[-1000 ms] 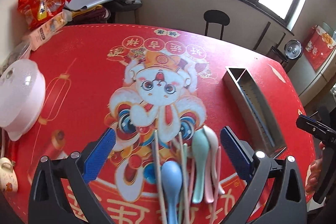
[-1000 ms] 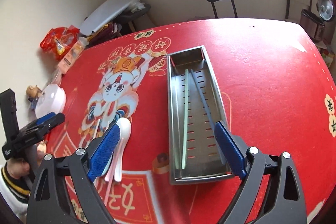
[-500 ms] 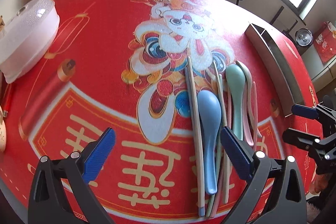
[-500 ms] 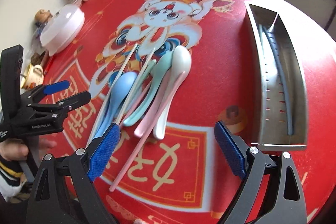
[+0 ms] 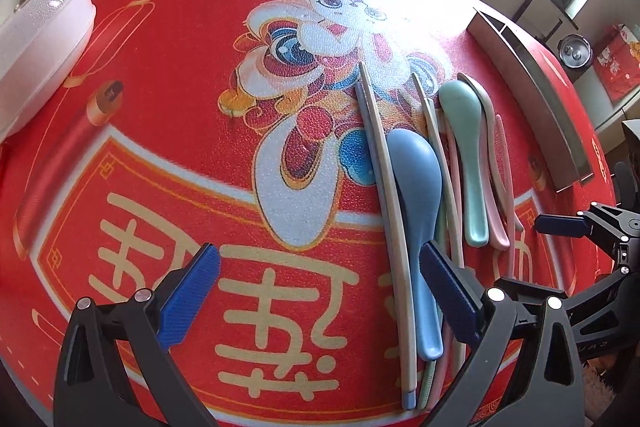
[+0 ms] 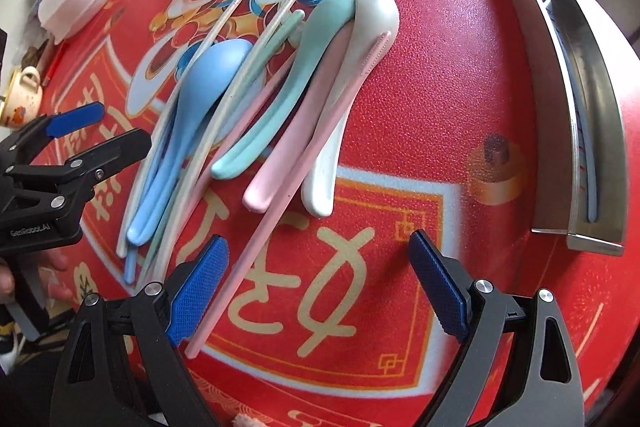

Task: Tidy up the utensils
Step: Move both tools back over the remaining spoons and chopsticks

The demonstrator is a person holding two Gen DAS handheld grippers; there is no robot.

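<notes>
A: What shows in the left wrist view?

B: The left gripper sits at the bottom of the frame. Its blue pads are spread wide and hold nothing. One pad hangs over the handle of the light blue plastic spoon.

A: Where are the other utensils?

B: They lie in a bunch right of the middle, on the red tablecloth with the cartoon rabbit. A long beige chopstick lies just left of the blue spoon. A mint green spoon lies to its right. The long metal tray is in the upper right. A white plastic lidded dish is at the left edge.

A: And the right wrist view?

B: The right gripper is at the bottom, wide apart too, gripping nothing. The end of a long pink chopstick lies beside its left pad. A pink spoon and a white spoon lie in the middle, by the mint one and the blue one.

A: And the tray?

B: It curves down the right side. A thin blue chopstick lies inside it. The other gripper pokes in from the left edge.
</notes>
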